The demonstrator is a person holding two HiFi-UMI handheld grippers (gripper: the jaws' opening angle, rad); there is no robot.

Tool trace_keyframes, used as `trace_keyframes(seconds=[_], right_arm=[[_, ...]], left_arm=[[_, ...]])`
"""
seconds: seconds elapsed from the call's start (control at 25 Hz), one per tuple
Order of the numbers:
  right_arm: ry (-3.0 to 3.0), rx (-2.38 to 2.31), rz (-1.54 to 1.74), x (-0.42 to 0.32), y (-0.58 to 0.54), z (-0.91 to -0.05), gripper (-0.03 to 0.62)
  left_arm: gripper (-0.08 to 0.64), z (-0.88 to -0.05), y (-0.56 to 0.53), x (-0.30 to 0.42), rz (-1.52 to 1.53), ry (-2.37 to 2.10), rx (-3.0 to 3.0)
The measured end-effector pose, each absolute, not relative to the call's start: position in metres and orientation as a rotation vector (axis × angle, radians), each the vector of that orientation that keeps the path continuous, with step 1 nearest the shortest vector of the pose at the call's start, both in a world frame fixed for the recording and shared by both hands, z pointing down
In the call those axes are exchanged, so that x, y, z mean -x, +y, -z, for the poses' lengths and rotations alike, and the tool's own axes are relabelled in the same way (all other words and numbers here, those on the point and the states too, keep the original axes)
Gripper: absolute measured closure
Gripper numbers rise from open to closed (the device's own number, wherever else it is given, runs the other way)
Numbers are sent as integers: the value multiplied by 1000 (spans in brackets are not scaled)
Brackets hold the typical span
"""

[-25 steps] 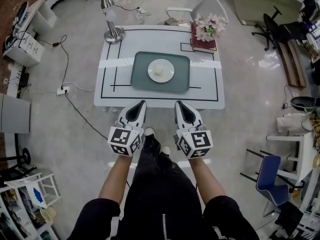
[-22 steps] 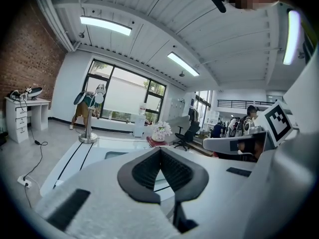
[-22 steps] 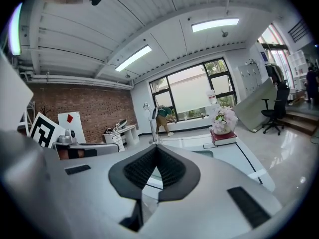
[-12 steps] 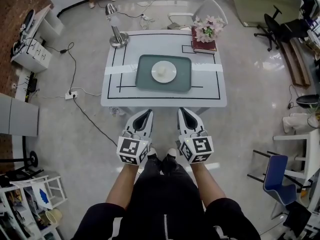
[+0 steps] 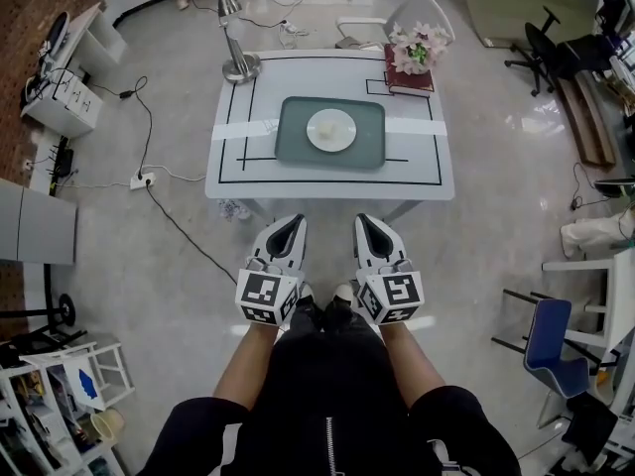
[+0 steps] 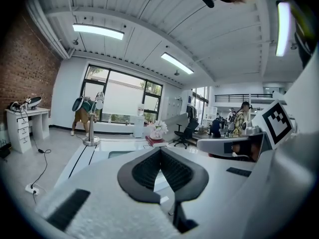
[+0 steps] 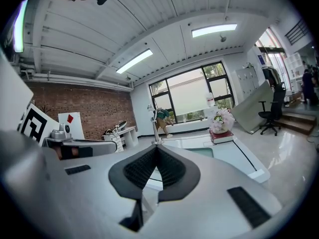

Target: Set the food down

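A white plate (image 5: pixel 331 129) with a small pale piece of food (image 5: pixel 328 123) rests on a grey-green tray (image 5: pixel 298 147) in the middle of the white table (image 5: pixel 427 172). Both grippers hang over the floor, short of the table's near edge and well apart from the plate. My left gripper (image 5: pixel 288 222) is shut with nothing between its jaws; its tips meet in the left gripper view (image 6: pixel 160 150). My right gripper (image 5: pixel 367 220) is also shut and empty, tips together in the right gripper view (image 7: pixel 157 147). The two are level, side by side, pointing at the table.
A desk lamp (image 5: pixel 238 62) stands at the table's far left corner, and a flower pot (image 5: pixel 417 46) on a red book (image 5: pixel 409 80) at the far right. A white chair (image 5: pixel 417 16) stands behind the table. A cable (image 5: pixel 169 216) runs over the floor at left, and a blue chair (image 5: pixel 546 335) stands at right.
The table has drawn away toward the top of the head view. Both grippers, once at its near edge, are now farther back over the floor, still shut and empty.
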State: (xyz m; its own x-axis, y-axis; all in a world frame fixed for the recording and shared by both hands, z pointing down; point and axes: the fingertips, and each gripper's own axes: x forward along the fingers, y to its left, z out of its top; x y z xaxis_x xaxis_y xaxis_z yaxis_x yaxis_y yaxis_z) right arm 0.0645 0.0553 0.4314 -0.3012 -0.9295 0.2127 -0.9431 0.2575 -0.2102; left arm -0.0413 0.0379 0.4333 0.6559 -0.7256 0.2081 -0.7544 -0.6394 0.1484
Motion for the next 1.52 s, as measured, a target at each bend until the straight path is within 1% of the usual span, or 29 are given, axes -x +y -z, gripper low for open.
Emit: trace_keyframes(seconds=[0.72,1.52], right_arm=[[-2466,-1763,-414,-47,75,-429,583],[-2454,-1759,-422,-48,70,-429,584]], left_arm=[[555,-431,58,42,-181,-1198,-2672],[555,-428,56,40,-176,-1193,-2685]])
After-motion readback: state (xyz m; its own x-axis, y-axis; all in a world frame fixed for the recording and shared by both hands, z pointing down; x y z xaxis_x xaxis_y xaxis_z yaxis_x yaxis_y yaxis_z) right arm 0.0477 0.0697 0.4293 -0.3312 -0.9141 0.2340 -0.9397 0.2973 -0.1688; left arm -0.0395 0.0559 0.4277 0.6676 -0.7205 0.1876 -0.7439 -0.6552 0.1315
